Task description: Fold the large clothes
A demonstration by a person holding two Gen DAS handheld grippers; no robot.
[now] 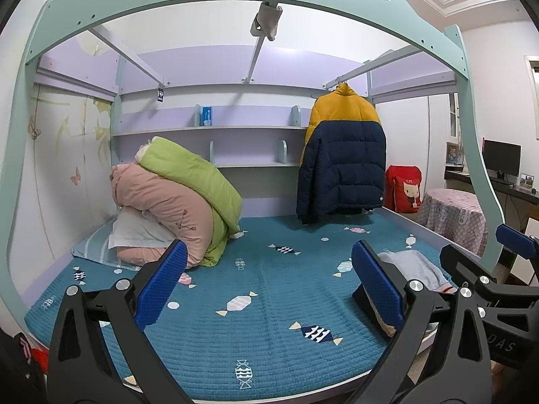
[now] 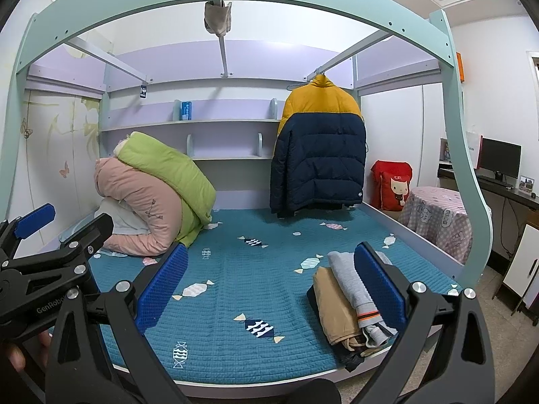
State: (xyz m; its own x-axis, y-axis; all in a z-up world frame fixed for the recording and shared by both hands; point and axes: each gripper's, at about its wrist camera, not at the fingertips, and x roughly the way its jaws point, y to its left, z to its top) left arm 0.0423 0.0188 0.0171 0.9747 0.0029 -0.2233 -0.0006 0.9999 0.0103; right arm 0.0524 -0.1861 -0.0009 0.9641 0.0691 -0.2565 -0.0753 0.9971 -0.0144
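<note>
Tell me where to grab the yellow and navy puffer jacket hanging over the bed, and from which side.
Grip the yellow and navy puffer jacket at its yellow shoulders, just below the hanger, approaching straight on from the foot of the blue quilted mattress. It hangs upright facing that way, so both open hand-held grippers can probably lift it off the rail.

Your left tongs (image 1: 269,288) and right tongs (image 2: 273,288) both carry blue ribbed pads on black arms. The bed cover (image 2: 235,303) ahead of you is teal, quilted in rows and dotted with candy shapes — pale striped ones and navy ones. The puffer jacket (image 2: 320,155) is mustard yellow above, navy below. One quilt (image 2: 168,171) is lime green, the other quilt (image 2: 141,208) pink. On the folded pile (image 2: 350,299), tan lies beside grey with an orange stripe. The bag (image 2: 392,185) is red; the tablecloth (image 2: 438,219) is pink-and-white check — the bed frame (image 2: 404,17) mint.
</note>
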